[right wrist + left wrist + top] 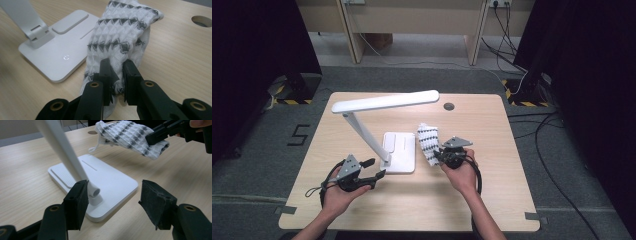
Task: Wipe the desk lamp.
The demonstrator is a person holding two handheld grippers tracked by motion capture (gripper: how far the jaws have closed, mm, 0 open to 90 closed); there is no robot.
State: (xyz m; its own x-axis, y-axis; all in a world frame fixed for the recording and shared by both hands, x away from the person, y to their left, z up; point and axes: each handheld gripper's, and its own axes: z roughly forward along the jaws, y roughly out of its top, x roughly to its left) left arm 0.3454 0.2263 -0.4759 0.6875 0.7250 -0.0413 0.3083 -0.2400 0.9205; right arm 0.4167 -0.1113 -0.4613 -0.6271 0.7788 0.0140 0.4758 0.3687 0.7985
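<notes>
Now right tongs (117,75) pinching cloth (122,37), left tongs (113,202) open

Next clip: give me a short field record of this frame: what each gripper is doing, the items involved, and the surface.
right gripper: shut on the patterned cloth, cloth lifted off the table
left gripper: open, jaws either side of the lamp's hinge, pads not pressing
desk lamp: white, arm tilted, flat base on the table
cloth position: beside the lamp base
table: light wood
</notes>
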